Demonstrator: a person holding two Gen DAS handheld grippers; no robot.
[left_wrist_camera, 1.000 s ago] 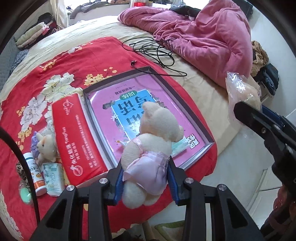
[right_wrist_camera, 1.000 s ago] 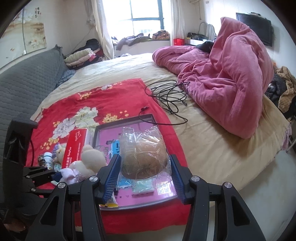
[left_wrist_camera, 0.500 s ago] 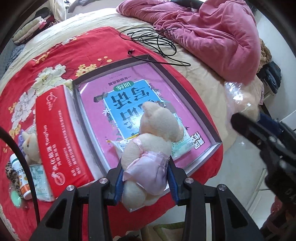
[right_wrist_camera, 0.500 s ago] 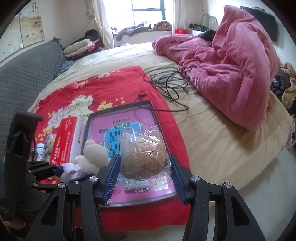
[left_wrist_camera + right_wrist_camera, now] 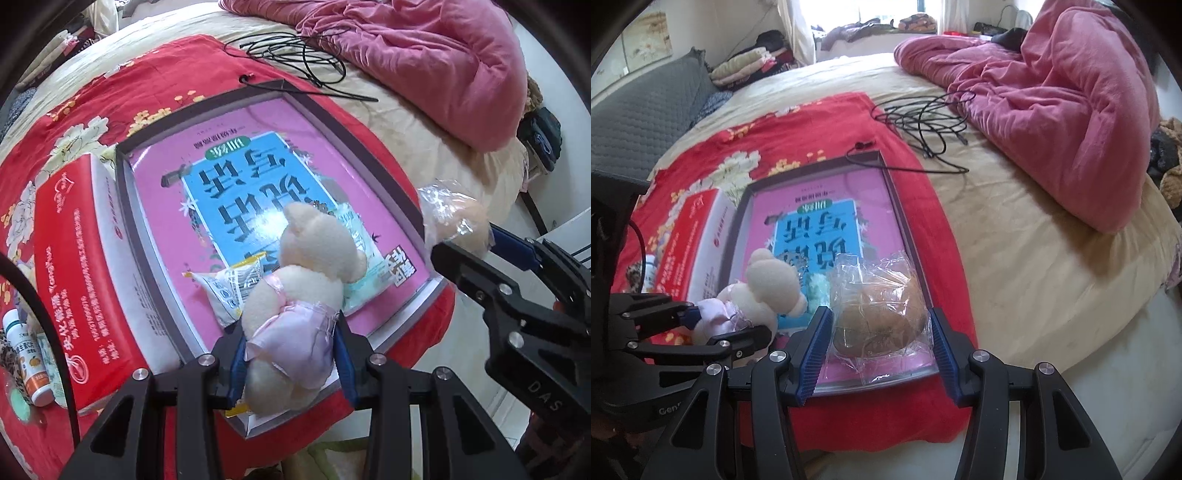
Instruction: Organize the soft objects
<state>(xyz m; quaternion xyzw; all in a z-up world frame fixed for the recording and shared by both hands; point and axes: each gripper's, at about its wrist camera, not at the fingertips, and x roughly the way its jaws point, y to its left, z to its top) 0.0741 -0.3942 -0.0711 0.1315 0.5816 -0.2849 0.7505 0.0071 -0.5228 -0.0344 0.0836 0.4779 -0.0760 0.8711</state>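
Far left on the bed, a small white pill bottle (image 5: 27, 363) lies on a red floral blanket (image 5: 147, 85), beside a red and white carton (image 5: 79, 266) with smooth printed card sides.

Next comes a shallow grey-walled tray (image 5: 334, 122), rectangular, its floor a glossy pink and blue printed sheet. Two crinkly plastic packets (image 5: 229, 284) lie inside near its front edge.

The left gripper (image 5: 291, 363) points steeply down over the tray's near corner. Its blue ribbed pads are clamped on the waist of a fuzzy cream plush bear (image 5: 314, 258) in a satiny lilac dress, head towards the tray.

Just to the right, the right gripper (image 5: 877, 343) tilts down over the tray's front right corner. Its pads press both sides of a round brown soft object in a clear crinkled bag (image 5: 879, 314), held above the tray.

Beyond the tray, a tangled black cable (image 5: 923, 122) lies on the beige sheet (image 5: 1015, 240). Far right, a plush pink quilt (image 5: 1071, 103) is heaped in folds.

Compared with a second ago, both grippers sit lower and closer to the tray, which fills more of each view; both grips are unchanged.
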